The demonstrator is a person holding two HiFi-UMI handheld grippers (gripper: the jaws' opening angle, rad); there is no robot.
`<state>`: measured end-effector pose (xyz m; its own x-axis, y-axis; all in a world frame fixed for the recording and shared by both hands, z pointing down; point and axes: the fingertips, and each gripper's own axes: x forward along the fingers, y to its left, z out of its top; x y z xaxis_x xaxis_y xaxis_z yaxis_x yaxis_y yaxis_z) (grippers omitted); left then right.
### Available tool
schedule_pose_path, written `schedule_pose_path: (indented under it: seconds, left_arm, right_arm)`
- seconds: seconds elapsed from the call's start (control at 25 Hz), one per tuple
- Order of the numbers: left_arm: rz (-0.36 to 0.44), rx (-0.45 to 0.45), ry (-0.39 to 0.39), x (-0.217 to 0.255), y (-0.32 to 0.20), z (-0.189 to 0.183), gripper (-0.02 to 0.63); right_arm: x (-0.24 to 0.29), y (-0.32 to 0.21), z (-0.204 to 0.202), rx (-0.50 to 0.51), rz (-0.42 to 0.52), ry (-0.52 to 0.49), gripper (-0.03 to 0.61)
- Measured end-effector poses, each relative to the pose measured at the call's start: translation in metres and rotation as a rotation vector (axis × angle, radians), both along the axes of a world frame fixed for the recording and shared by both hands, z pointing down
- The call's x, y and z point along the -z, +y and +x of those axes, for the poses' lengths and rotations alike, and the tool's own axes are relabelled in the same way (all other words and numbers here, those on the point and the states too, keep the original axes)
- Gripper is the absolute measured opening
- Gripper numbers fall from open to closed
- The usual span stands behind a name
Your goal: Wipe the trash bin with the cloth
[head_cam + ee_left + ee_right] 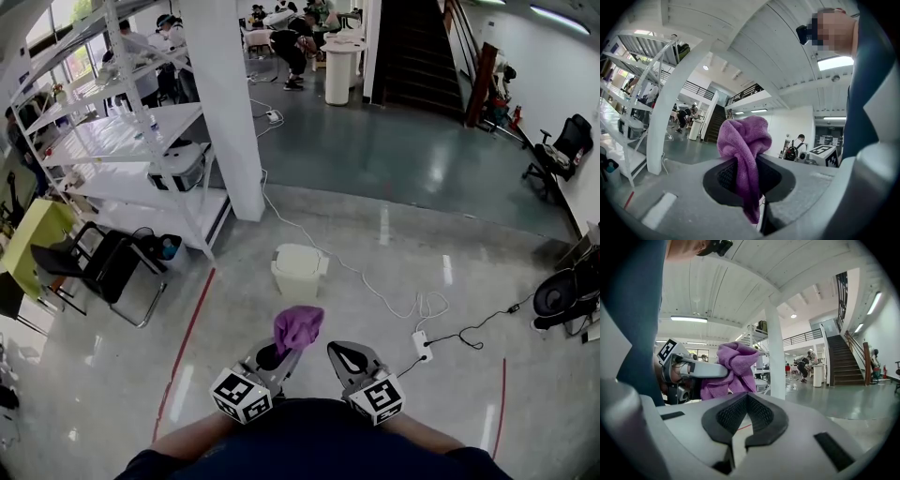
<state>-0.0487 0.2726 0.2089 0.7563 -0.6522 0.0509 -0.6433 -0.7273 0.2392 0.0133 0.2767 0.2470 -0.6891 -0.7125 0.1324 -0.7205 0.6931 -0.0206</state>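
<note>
The white lidded plastic trash bin (299, 269) sits beyond the left gripper (277, 354), which clamps a crumpled purple cloth (298, 326). The right gripper (348, 358) is closed and empty. The person should meet the bin's lid cloth-first.

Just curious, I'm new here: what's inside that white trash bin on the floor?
The trash bin has its white lid shut, so the inside is covered and cannot be seen. Nothing lies on the lid.

A white pillar (234, 103) stands beside a shelving rack (122, 141), with a power strip (422, 345) well apart.
</note>
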Motion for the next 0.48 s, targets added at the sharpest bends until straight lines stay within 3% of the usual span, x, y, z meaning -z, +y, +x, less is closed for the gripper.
schedule_pose_path:
  seconds: [0.48]
  left_arm:
    - [-0.018,0.023,-0.005,-0.011,-0.031,0.035,0.054]
  right_arm:
    - [-0.016,-0.033,0.037,0.003,-0.029,-0.015,0.009]
